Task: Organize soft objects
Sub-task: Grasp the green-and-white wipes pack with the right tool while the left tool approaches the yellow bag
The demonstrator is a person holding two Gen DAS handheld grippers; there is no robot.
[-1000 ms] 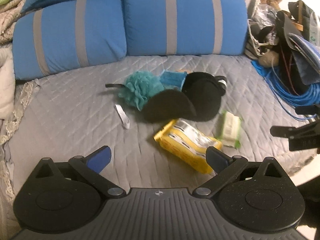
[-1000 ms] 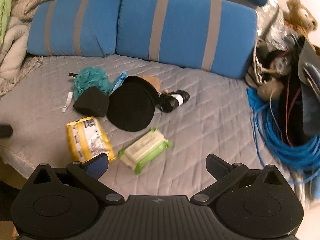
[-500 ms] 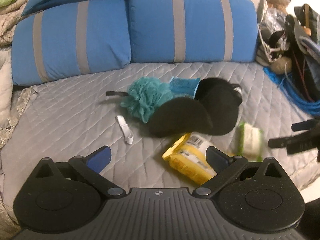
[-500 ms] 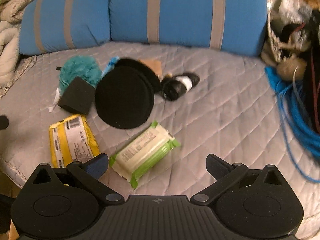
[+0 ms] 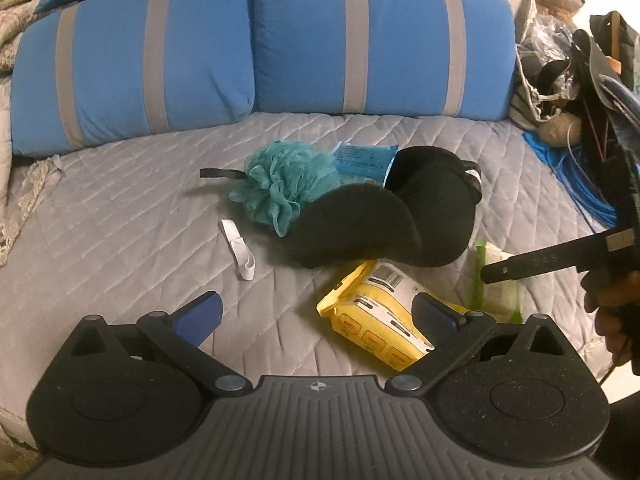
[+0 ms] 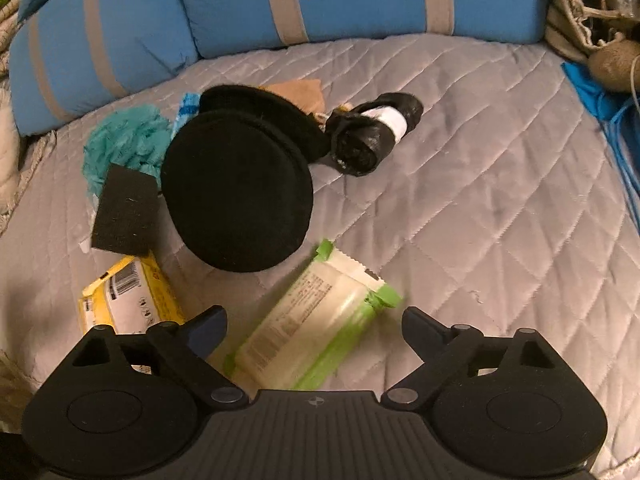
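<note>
The green wipes pack [image 6: 316, 324] lies flat on the grey quilt [image 6: 480, 200], its long axis slanting from lower left to upper right in the right wrist view, one crimped end pointing toward the black round cushion [image 6: 236, 192]. Its near end is cut off by the right gripper's body. The right gripper [image 6: 314, 326] hangs over it with jaws spread wide, having just been closing a little; the pack sits between the fingers, and neither pad presses on it. In the left wrist view the same pack [image 5: 496, 276] is blurred and half covered by that gripper's finger [image 5: 532, 264]. Just left of it lies the yellow pack [image 5: 380, 320], long axis slanting from upper left to lower right in the left view, its lower part hidden behind the left gripper [image 5: 316, 316], whose jaws also stand wide apart and hold nothing. Behind the cushion are a second black pad [image 5: 352, 224], a teal pouf [image 5: 284, 184], a blue packet [image 5: 364, 158] mostly covered, and a black roll with a white band [image 6: 374, 132]. A white clip [image 5: 238, 248] lies apart on the quilt. Blue striped pillows [image 5: 360, 36] line the back.
</note>
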